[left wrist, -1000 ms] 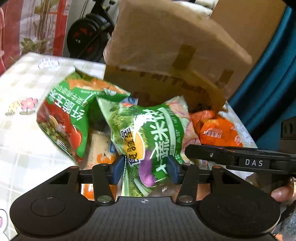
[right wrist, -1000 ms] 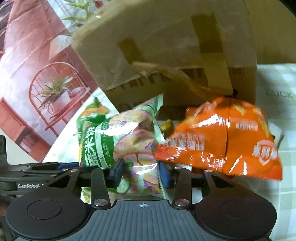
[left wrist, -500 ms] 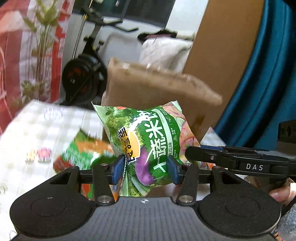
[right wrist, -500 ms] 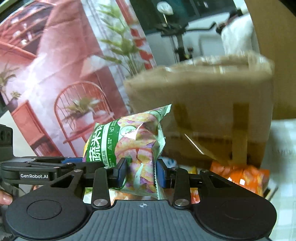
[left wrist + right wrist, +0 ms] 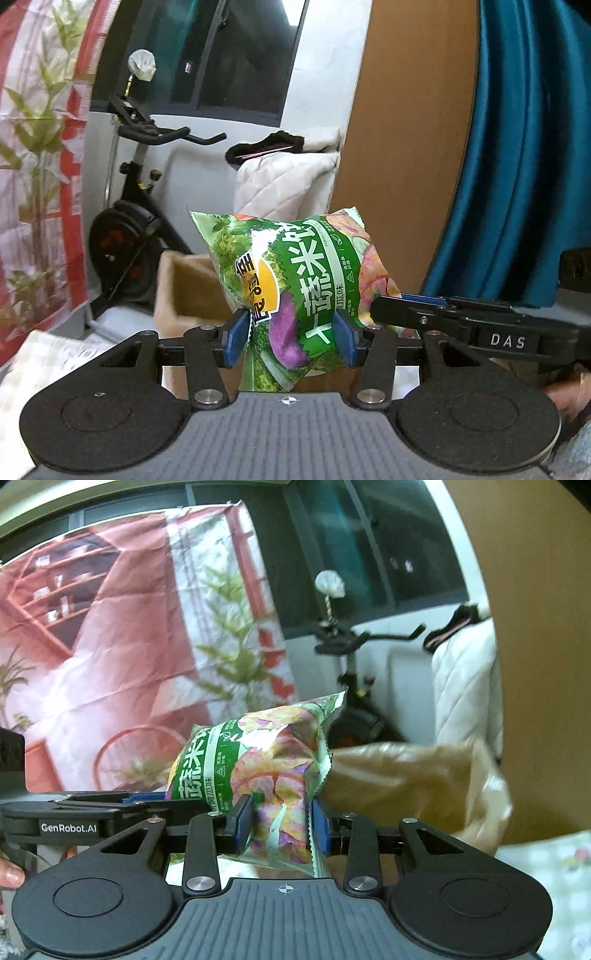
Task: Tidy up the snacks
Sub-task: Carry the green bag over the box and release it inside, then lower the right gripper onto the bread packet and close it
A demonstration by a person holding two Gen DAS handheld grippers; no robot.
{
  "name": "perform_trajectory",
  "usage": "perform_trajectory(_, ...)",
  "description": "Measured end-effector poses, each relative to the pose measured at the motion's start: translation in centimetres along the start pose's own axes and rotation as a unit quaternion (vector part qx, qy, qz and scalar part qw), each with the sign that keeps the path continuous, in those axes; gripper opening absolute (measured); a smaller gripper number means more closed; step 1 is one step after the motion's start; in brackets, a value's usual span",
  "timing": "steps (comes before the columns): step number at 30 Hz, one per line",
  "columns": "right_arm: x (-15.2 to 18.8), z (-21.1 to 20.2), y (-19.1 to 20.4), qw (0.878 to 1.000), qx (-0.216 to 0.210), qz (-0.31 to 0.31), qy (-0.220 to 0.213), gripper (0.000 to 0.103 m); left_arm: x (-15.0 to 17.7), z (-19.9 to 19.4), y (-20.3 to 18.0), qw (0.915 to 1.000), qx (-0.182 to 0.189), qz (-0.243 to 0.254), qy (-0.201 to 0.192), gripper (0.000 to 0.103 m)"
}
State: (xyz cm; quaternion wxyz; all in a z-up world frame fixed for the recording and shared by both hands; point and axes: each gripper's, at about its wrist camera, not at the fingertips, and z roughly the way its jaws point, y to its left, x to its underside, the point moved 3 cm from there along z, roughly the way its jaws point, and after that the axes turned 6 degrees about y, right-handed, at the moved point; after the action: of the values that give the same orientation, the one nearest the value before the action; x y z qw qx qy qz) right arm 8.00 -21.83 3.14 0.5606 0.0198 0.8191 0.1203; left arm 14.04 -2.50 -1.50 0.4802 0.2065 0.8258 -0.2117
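A green puffed snack bag (image 5: 295, 280) with vegetable pictures hangs in the air, held from both sides. My left gripper (image 5: 291, 341) is shut on its lower left part, blue pads pressing the foil. My right gripper (image 5: 281, 825) is shut on the bag's pink-printed end (image 5: 273, 768). Each gripper shows in the other's view: the right one (image 5: 461, 325) at the right edge, the left one (image 5: 74, 812) at the left edge. The open cardboard box (image 5: 184, 288) stands below and behind the bag, blurred (image 5: 399, 775). No other snacks are in view.
A checked tablecloth (image 5: 37, 362) shows at the lower left and again (image 5: 554, 856) at the lower right. Behind stand an exercise bike (image 5: 136, 221), a white quilted bundle (image 5: 284, 181), a brown board (image 5: 406, 129) and a blue curtain (image 5: 517, 147).
Both grippers have risen together with the green bag. The other bags on the table have dropped out of view, and the box now sits low in both views.
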Motion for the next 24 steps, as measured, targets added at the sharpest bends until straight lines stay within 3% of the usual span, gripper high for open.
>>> perform_trajectory(8,-1.3,5.6,-4.5,0.998,0.057,0.031,0.021,0.032,-2.7,7.9,0.8,0.9995,-0.005,-0.008,0.031,0.055)
perform_trajectory(13,0.2,7.8,-6.1,0.994,0.073,0.066,0.039,0.039,-2.3,9.7,1.5,0.9984,-0.018,-0.031,0.044,0.061)
perform_trajectory(17,1.8,7.6,-6.9,0.992,0.087,0.085,0.039,0.044,-1.9,9.5,2.2,0.9972,-0.032,-0.039,0.056,0.063)
perform_trajectory(24,3.9,4.3,-6.9,0.992,0.076,0.094,0.022,0.045,-0.5,5.1,3.6,0.9976,-0.037,-0.043,0.039,0.063)
